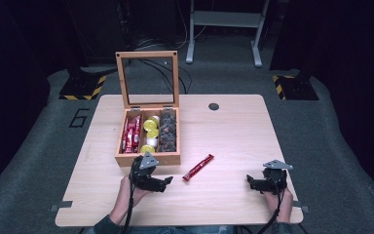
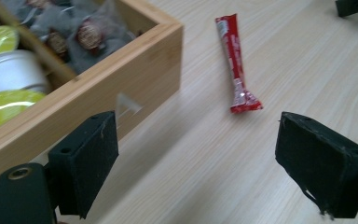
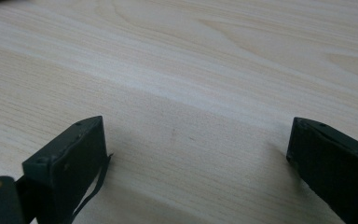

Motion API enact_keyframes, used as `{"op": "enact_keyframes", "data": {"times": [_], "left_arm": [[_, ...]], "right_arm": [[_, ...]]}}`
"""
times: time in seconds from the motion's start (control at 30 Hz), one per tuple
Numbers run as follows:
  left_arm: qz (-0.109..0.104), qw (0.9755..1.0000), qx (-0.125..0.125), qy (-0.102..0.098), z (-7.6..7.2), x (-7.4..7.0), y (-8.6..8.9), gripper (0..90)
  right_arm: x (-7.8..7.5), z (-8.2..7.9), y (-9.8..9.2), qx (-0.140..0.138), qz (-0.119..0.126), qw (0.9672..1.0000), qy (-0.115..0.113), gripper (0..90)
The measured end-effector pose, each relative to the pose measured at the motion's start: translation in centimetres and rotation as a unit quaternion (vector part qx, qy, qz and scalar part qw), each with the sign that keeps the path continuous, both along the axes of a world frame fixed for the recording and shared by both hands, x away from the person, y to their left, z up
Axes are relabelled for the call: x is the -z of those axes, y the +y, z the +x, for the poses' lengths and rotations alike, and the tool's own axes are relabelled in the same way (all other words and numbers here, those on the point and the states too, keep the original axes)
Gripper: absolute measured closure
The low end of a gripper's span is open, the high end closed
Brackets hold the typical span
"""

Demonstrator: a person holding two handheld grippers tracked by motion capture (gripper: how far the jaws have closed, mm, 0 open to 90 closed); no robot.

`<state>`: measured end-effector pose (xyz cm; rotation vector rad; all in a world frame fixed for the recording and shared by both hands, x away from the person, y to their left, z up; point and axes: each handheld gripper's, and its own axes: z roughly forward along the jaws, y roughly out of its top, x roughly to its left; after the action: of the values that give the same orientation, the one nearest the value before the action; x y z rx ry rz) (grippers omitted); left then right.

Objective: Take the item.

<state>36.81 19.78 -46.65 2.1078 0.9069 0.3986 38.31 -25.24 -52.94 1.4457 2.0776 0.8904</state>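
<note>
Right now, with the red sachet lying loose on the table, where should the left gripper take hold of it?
Probably across the middle of the red sachet, from above, with the left gripper turned so its jaws close on the long edges. It lies flat beside the wooden box, touching nothing, so both sides are free; the crimped end looks thin to pinch.

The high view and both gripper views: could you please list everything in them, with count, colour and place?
Table: one, light wood, centre.
Box: one, wooden, lid upright, table's left half.
Sachets: several, red, box's left compartment.
Capsules: several, yellow-lidded, middle compartment.
Tea bags: several, dark, right compartment.
Loose sachet: one, red, on table right of box.
Left claw: black, open, empty, before box.
Right claw: black, open, empty, table's right.
</note>
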Motion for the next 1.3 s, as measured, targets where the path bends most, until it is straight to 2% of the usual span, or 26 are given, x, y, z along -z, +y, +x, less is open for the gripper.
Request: {"op": "enact_keyframes", "data": {"times": [0.17, 0.4, 0.6, 0.77, 0.87, 0.93, 1.07, 1.23, 1.27, 1.3], "left_arm": [[-0.007, 0.9997, -0.021, 0.006, -0.4, 0.0, 2.4, 12.7], [-0.008, 0.9981, -0.061, 0.0, -1.2, 0.3, 5.6, 12.6], [-0.013, 0.9948, -0.101, 0.004, -1.8, 0.8, 8.3, 12.5], [-0.014, 0.9906, -0.135, 0.011, -2.4, 1.8, 10.6, 12.2], [-0.015, 0.9864, -0.163, 0.015, -2.7, 2.6, 12.2, 11.7], [-0.013, 0.9847, -0.173, 0.019, -2.9, 3.0, 13.0, 11.6], [-0.015, 0.9778, -0.208, 0.024, -3.1, 4.0, 15.1, 11.4], [-0.007, 0.9704, -0.24, 0.028, -3.2, 5.0, 17.0, 10.9], [-0.006, 0.9681, -0.249, 0.025, -3.2, 5.3, 17.3, 10.7], [-0.003, 0.9673, -0.252, 0.026, -3.2, 5.4, 17.6, 10.2]], "right_arm": [[0.0, 0.0, 0.0, 0.0, 0.0, 1.0, 0.0, 4.1], [0.0, 0.0, 0.0, 0.0, 0.0, 1.0, 0.0, 4.2], [0.0, 0.0, 0.0, 0.0, 0.0, 1.0, 0.0, 4.1], [0.0, 0.0, 0.0, 0.001, 0.0, 1.0, 0.0, 4.1], [0.0, 0.0, 0.0, 0.001, 0.0, 1.0, 0.0, 4.2], [0.0, 0.0, 0.0, 0.001, 0.0, 1.0, 0.0, 4.2], [0.0, 0.0, 0.0, 0.001, 0.0, 1.0, 0.0, 4.1], [0.0, 0.0, 0.0, 0.001, 0.0, 1.0, 0.0, 4.1], [0.0, 0.0, 0.0, 0.001, 0.0, 1.0, 0.0, 4.1], [0.0, 0.0, 0.0, 0.001, 0.0, 1.0, 0.0, 4.1]]}}
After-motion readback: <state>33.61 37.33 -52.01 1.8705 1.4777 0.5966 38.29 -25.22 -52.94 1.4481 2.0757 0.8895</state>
